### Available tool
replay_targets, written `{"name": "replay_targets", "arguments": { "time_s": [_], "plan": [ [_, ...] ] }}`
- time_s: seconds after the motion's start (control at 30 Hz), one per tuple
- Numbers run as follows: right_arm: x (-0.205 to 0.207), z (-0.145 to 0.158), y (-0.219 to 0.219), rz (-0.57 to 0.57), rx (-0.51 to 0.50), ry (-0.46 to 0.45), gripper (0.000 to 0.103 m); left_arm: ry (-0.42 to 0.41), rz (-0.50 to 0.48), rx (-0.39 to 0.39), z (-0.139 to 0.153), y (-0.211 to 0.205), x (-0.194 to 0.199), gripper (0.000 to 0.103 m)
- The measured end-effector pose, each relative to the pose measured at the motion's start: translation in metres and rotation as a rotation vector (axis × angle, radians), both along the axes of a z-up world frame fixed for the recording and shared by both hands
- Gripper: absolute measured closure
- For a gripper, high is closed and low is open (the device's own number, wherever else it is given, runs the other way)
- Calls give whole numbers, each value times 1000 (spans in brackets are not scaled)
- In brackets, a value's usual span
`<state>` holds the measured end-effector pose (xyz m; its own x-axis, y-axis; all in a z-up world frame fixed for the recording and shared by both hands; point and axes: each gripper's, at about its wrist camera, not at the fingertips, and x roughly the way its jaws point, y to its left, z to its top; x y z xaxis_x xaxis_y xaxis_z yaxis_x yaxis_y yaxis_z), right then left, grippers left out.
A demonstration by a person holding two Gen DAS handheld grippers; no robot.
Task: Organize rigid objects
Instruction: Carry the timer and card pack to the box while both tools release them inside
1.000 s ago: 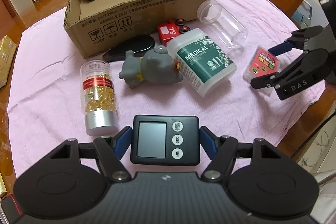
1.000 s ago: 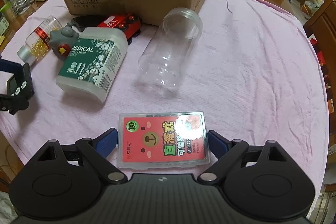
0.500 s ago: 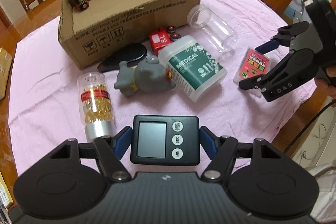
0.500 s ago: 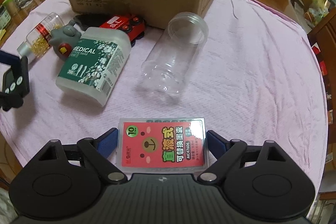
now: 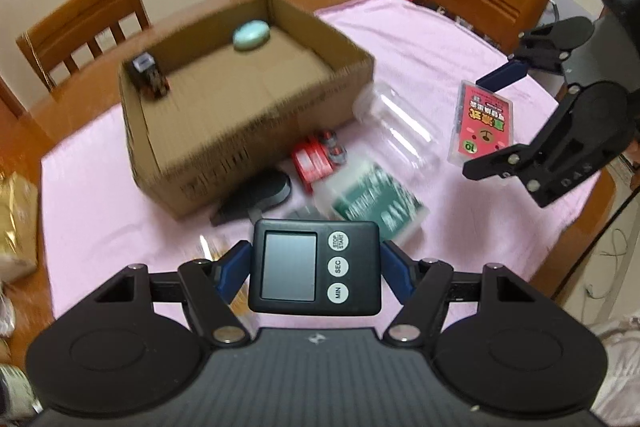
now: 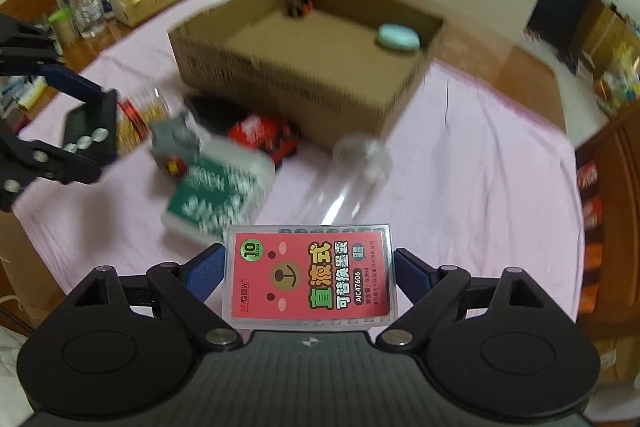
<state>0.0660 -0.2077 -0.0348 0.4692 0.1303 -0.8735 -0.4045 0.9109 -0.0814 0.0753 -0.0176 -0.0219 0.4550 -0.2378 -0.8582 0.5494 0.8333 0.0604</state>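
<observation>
Both grippers point steeply down over the pink-clothed table (image 5: 420, 39), each carrying something clear of the cloth. The left gripper (image 5: 314, 267) pinches a black digital timer with three round white buttons (image 5: 314, 267) by its sides; the right gripper (image 6: 308, 277) clamps a clear flat plastic case with a red bear-face label (image 6: 308, 277) between its blue pads.

Six things lie on the cloth just beyond them: one white medical bottle with a green label (image 6: 218, 197), one grey toy figure (image 6: 174, 137), one clear jar of gold capsules (image 6: 140, 111), one red toy car (image 6: 266, 137), one black oval object (image 5: 260, 193) and one empty clear plastic jar (image 6: 352, 171). Farther off, one open brown cardboard box (image 5: 248, 131) holds two items: a small black toy (image 5: 148, 75) and a pale blue oval (image 5: 251, 35).

Compared with a second ago, both grippers have risen, so the table objects look smaller and blurred.
</observation>
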Motion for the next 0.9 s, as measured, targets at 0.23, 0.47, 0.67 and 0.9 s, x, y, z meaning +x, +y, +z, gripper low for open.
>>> {"name": "replay_targets", "arguments": {
  "time_s": [0.23, 0.47, 0.67, 0.9],
  "plan": [
    [33, 38, 8, 48, 28, -97, 11, -86, -2, 0, 25, 0, 44, 34],
    [76, 56, 19, 54, 26, -171, 11, -142, 41, 4, 28, 9, 103, 34],
    [109, 54, 26, 32, 38, -170, 11, -138, 91, 27, 3, 14, 146, 34],
    [130, 44, 34, 9, 33, -144, 11, -84, 125, 24, -32, 19, 178, 34]
  ]
}}
